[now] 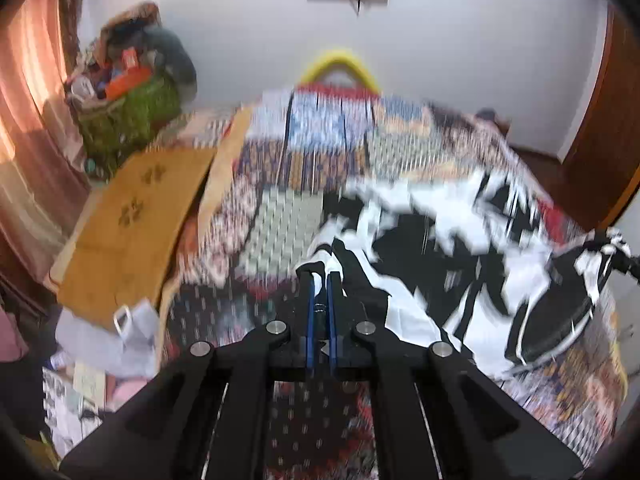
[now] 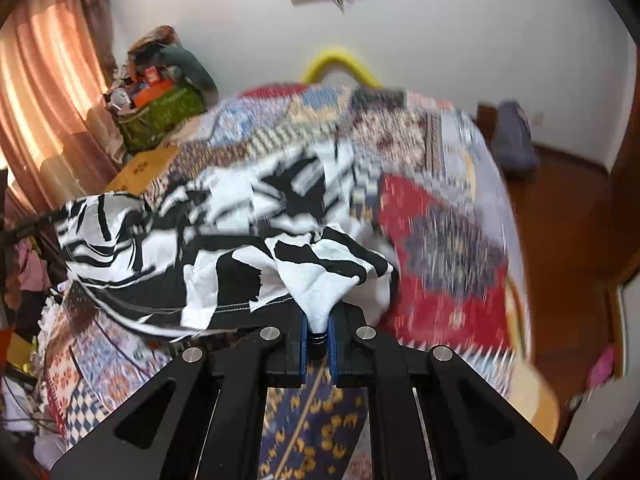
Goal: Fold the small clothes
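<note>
The bed (image 1: pixel 320 152), covered by a patchwork quilt (image 2: pixel 440 240), fills the centre of both views, with a green basket (image 1: pixel 128 116) at its 10 o'clock. The black-and-white garment (image 1: pixel 440 248) lies spread and blurred across the quilt, running from 12 to 3 o'clock of the left tool (image 1: pixel 321 280) and from 9 to 12 o'clock of the right tool (image 2: pixel 319 320). Each tool is closed on a bunched corner of the garment, the fabric pinched between its blue pads (image 2: pixel 304 336).

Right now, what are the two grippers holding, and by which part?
Both pinch the black-and-white garment: the left gripper and the right gripper each grip a bunched bit of its edge.
</note>
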Demonstrator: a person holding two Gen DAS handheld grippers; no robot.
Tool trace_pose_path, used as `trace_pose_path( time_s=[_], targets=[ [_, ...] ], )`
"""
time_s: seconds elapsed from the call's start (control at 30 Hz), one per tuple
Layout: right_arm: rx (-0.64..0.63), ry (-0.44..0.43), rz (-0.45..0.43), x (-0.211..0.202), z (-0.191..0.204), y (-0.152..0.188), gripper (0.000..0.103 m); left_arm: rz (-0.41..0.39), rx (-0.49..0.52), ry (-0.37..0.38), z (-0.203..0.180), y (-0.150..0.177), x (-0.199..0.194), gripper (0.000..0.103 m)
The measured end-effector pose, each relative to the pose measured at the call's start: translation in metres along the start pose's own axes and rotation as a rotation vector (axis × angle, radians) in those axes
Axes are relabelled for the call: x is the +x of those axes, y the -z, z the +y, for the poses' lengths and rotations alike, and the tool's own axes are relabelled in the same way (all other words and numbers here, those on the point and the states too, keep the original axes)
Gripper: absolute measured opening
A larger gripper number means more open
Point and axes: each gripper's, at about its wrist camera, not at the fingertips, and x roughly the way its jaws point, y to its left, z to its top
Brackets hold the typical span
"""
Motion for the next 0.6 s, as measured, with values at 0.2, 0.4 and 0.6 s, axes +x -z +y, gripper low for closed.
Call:
trace_pose_path(
  time_s=[0.2,0.4,0.6],
  targets=[
    [0.009,0.020,-0.073,0.002,-0.001,-0.046,0.006,-0.087,-0.015,-0.067,0.000,-0.054,0.000,0.005],
    [0.085,0.051,-0.071,0.034,-0.021,-0.079,0.006,-0.047,-0.095,-0.128,0.019,-0.079,0.046,0.004],
    [0.124,0.047,-0.021,0.079,-0.039,-0.094,0.006,0.016,-0.132,-0.165,0.035,-0.088,0.106,0.004]
  ],
)
